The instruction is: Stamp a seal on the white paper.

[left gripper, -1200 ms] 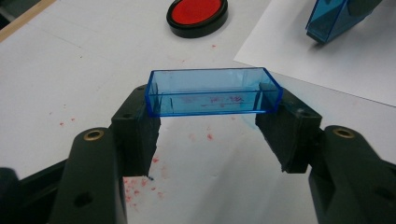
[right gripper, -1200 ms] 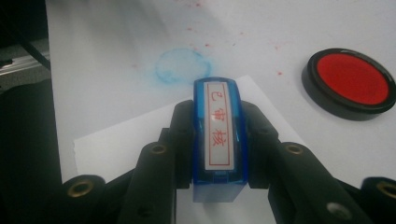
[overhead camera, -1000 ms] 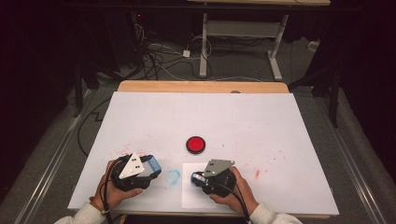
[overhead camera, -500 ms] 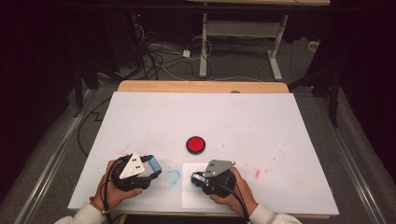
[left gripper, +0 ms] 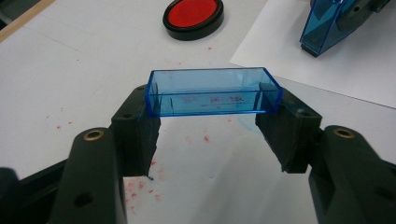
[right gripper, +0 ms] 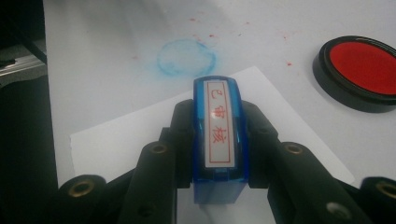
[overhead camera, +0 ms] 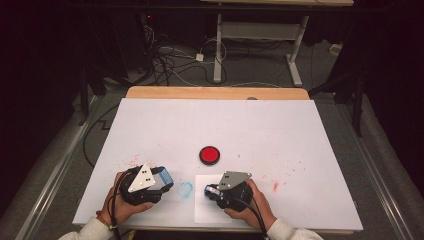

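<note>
Right gripper view: we pinch the blue stamp (right gripper: 218, 140) by its long sides over the paper (right gripper: 121, 140); our left gripper (left gripper: 212, 126) clamps its cap (left gripper: 212, 91) endwise. Ink pad (right gripper: 362, 70) at two o'clock. Light, stiff, slippery plastic.

The cap (left gripper: 215, 91) is looking like clear blue glossy plastic, and the stamp (right gripper: 218, 135) body is showing that same shiny blue plastic with a matt white paper label. Claw pads (left gripper: 140, 135) are looking like matt black rubbery stuff, a bit rough. The ink pad (overhead camera: 209, 155) is sitting in glossy black plastic. The surface (overhead camera: 300, 135) is looking matt white, with a smooth paper sheet (overhead camera: 202, 210) and a bare wood edge.
</note>
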`<state>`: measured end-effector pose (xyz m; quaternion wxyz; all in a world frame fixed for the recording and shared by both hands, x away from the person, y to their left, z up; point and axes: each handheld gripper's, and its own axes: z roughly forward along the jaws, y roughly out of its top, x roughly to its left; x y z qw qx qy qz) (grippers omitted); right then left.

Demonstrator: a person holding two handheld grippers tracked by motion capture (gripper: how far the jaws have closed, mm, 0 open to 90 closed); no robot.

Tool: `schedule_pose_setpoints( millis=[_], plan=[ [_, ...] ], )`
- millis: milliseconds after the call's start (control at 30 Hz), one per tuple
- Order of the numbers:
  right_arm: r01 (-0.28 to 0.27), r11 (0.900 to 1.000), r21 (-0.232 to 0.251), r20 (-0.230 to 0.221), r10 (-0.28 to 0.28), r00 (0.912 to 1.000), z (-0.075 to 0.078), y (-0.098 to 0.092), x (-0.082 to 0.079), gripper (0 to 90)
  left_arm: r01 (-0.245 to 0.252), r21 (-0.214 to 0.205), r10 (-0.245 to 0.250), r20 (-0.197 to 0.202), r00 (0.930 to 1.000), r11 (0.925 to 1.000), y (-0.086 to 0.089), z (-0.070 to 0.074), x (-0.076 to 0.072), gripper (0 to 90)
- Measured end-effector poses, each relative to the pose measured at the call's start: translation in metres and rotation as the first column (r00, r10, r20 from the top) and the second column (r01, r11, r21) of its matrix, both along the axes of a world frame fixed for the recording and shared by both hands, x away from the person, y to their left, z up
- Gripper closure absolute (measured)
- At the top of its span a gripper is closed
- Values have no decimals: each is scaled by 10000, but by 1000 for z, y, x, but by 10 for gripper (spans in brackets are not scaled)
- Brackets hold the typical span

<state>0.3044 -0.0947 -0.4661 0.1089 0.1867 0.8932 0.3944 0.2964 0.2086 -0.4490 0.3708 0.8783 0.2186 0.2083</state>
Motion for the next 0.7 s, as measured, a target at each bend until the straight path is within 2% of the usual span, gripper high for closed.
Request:
schedule_pose_setpoints(
  millis=[700],
  plan=[
    [37,9999,119,-34,-37,10000,-1,-1,0,705,12,-3,-12,10,10000,10000,-1,0,0,396]
  ],
)
